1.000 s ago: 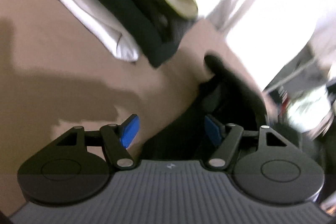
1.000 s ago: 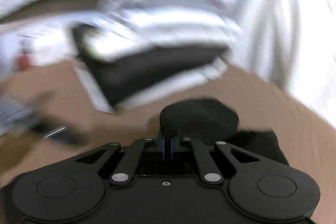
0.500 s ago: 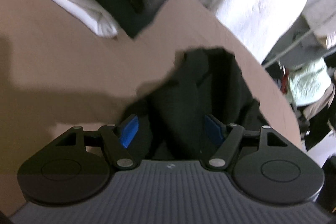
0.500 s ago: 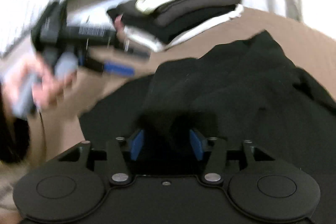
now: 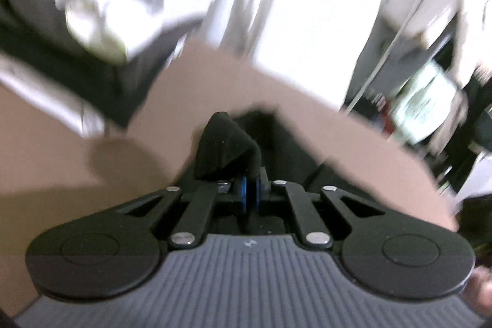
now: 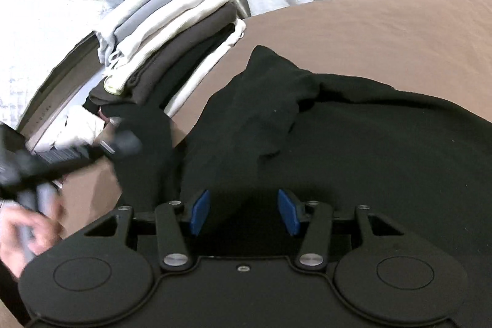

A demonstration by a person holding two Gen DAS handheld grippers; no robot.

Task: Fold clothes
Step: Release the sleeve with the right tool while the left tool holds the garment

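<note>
At left, the left claw [image 5: 250,194] pinches a peaked fold of the black knit garment [image 6: 353,149], its blue pads having just pressed together on the cloth. The fabric rises as a dark hump directly ahead of the closed pads. In the centre, the rest of the garment lies rumpled across the brown cloth-covered bench [image 6: 369,20], its bulk spreading to the right. A loose pointed flap reaches toward the stack of folded white, grey and dark clothes [image 6: 172,29] at the far left corner. At right, the right claw [image 6: 243,212] stands spread, having just been opening. Black fabric lies beneath and between its blue pads [image 6: 201,212], but they do not press on it.

The coming fold appears to turn on the left side. That claw holds the garment's left edge, while the right claw sits over the near hem with the cloth running away ahead of it.

Only the right wrist view shows the whole spread of the garment, the stack clearly and the person's left hand [image 6: 21,232]. The blurred left wrist view alone shows the pinch itself.
</note>
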